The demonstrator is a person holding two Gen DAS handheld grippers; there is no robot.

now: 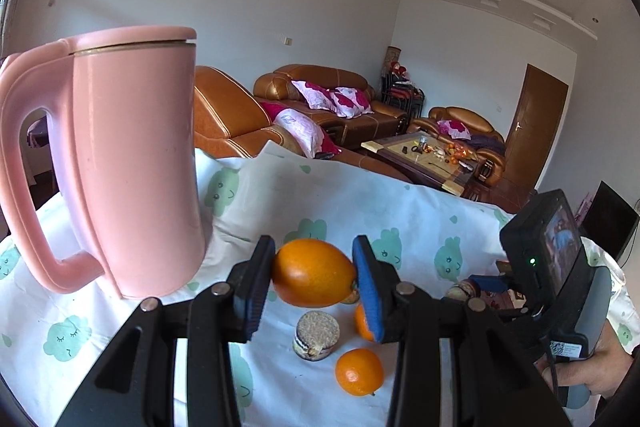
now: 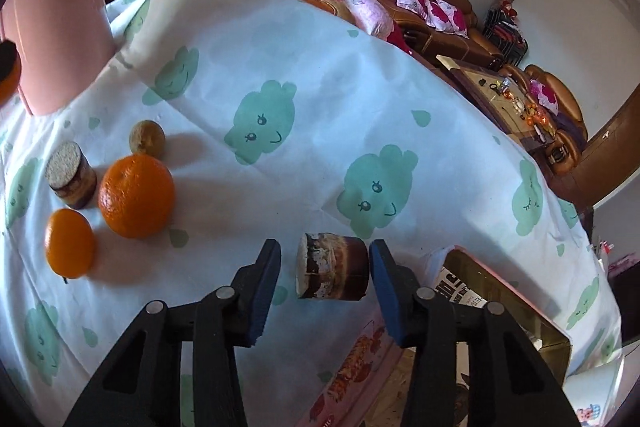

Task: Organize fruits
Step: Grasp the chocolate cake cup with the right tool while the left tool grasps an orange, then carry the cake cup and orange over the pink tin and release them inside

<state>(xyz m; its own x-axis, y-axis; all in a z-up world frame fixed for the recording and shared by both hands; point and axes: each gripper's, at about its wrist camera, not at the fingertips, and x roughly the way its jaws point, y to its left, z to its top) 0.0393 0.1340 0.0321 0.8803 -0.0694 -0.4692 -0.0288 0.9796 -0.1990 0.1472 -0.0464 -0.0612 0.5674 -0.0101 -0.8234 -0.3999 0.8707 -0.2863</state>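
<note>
My left gripper [image 1: 314, 273] is shut on an orange [image 1: 313, 273] and holds it above the cloth-covered table [image 1: 340, 203]. Below it lie a small orange [image 1: 359, 371], another orange [image 1: 363, 323] half hidden by my finger, and a layered cake cup [image 1: 316, 335]. My right gripper [image 2: 325, 269] is open around a second cake cup [image 2: 332, 267] lying on its side; its right pad touches it, the left stands apart. In the right wrist view a large orange [image 2: 137, 195], a small orange [image 2: 70, 242], a brownish fruit [image 2: 147, 137] and the upright cake cup [image 2: 71, 175] sit at left.
A tall pink kettle [image 1: 120, 163] stands at the table's left. An open cardboard box [image 2: 500, 303] sits at the right near edge under my right gripper. The right hand-held gripper's body [image 1: 548, 267] shows at right in the left wrist view. Sofas [image 1: 320, 103] lie beyond the table.
</note>
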